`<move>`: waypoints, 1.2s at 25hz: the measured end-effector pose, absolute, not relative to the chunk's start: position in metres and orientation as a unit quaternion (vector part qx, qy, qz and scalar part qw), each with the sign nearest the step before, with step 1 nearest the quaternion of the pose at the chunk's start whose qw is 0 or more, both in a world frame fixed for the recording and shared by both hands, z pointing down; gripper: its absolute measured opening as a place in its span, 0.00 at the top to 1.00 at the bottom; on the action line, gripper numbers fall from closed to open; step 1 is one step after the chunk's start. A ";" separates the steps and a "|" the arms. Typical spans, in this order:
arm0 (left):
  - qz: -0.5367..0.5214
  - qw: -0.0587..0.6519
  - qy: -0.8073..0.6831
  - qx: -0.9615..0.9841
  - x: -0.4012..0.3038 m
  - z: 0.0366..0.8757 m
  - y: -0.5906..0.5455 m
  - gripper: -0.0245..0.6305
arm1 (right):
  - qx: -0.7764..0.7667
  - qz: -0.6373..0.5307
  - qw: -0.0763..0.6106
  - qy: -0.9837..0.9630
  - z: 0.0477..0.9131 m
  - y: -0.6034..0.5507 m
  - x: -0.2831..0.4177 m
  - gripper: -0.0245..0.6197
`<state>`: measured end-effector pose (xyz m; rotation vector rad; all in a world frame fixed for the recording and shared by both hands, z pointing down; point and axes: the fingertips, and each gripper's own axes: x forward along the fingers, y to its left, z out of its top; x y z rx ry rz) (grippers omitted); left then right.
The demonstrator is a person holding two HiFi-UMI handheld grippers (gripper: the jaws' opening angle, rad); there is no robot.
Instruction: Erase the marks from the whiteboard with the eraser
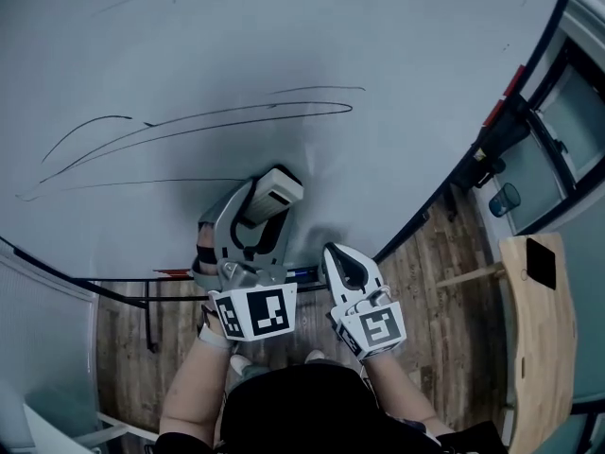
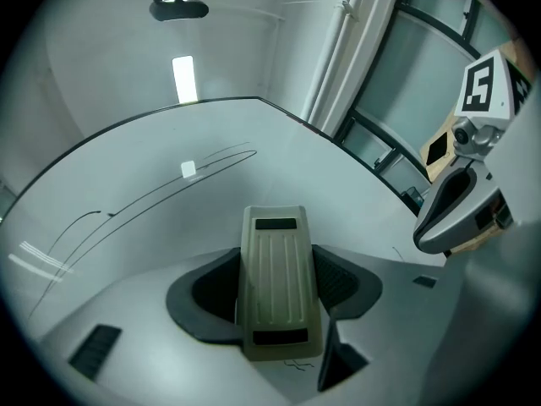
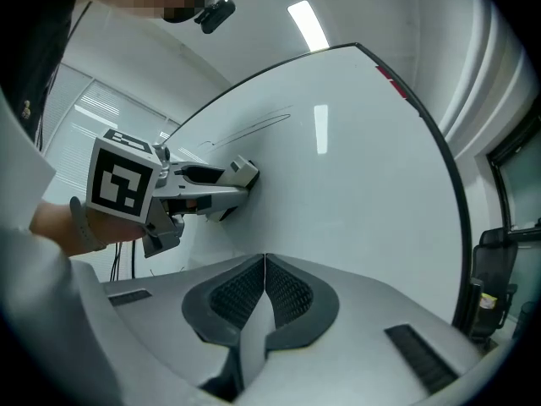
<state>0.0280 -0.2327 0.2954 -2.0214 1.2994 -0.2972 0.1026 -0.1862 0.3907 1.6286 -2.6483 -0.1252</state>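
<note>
Currently the beige ribbed plastic eraser (image 2: 275, 286) is clamped between the jaws of the left hand-held gripper (image 1: 257, 218), with its end held at the large white whiteboard (image 1: 378, 55), just below the long thin black pen marks (image 1: 236, 117). The right hand-held gripper (image 3: 265, 293) is closed on nothing, near the board. If the eraser is tilted, only an edge may be dragged and streaks left behind.

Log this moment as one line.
left gripper: shut on eraser | right gripper: shut, empty | eraser: at whiteboard, below marks | marks: not yet erased
</note>
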 end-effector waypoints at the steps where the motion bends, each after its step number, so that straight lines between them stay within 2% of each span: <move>1: -0.110 0.347 0.507 -0.781 0.014 0.292 -0.233 0.56 | 0.517 -0.043 0.015 -0.855 0.389 -0.188 0.088 0.92; 12: -0.045 0.278 0.530 -0.800 -0.133 0.253 -0.238 0.56 | 0.461 -0.061 0.010 -0.885 0.373 -0.208 -0.056 0.92; 25: -0.016 0.310 0.568 -0.762 -0.327 0.235 -0.240 0.56 | 0.402 -0.085 -0.020 -0.912 0.360 -0.212 -0.221 0.92; 28: 0.050 0.240 0.606 -0.757 -0.388 0.238 -0.244 0.56 | 0.385 -0.085 -0.022 -0.919 0.361 -0.212 -0.253 0.92; 30: 0.068 0.223 0.619 -0.750 -0.427 0.239 -0.245 0.56 | 0.374 -0.085 -0.022 -0.923 0.362 -0.211 -0.271 0.92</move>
